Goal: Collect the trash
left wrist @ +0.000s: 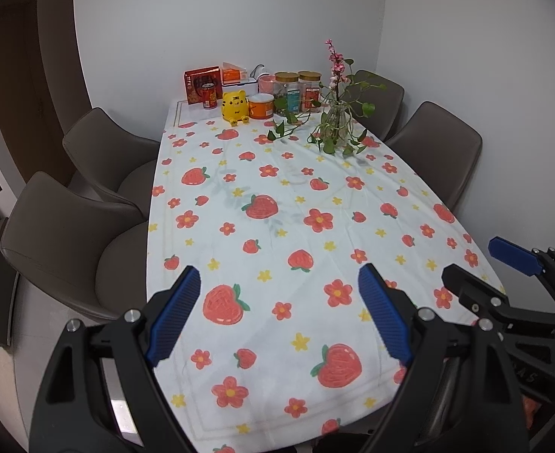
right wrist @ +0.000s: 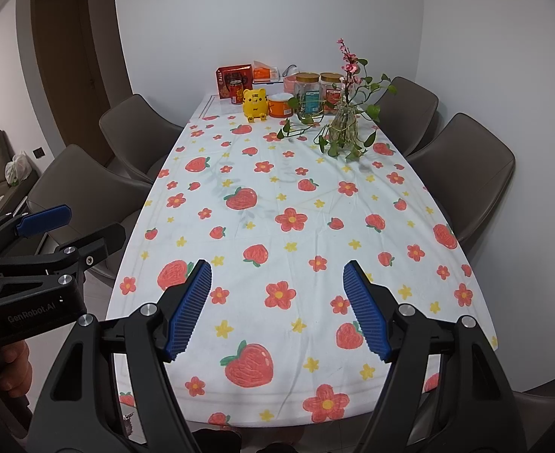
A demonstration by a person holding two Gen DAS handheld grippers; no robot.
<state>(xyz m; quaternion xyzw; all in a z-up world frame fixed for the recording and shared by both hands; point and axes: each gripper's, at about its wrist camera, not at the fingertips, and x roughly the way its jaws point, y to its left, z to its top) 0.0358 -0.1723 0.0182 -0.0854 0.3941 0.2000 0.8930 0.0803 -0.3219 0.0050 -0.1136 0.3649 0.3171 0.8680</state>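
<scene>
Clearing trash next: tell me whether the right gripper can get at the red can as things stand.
Probably not yet. The right gripper hangs open over the near end; the red can stands at the far end, beside the yellow bear. Bare tablecloth between leaves the way free.

Wrinkled cloth tablecloth [left wrist: 277, 226], glass vase [left wrist: 336, 120], ribbed claw pads [left wrist: 175, 313]

**Two wrist views from the near end**

Each camera looks forward and down along its own gripper, over the cloth-covered surface [left wrist: 277, 226]; the left gripper [left wrist: 279, 317] and right gripper [right wrist: 277, 311] hover side by side; both views share the whole surface and the far clutter.
</scene>
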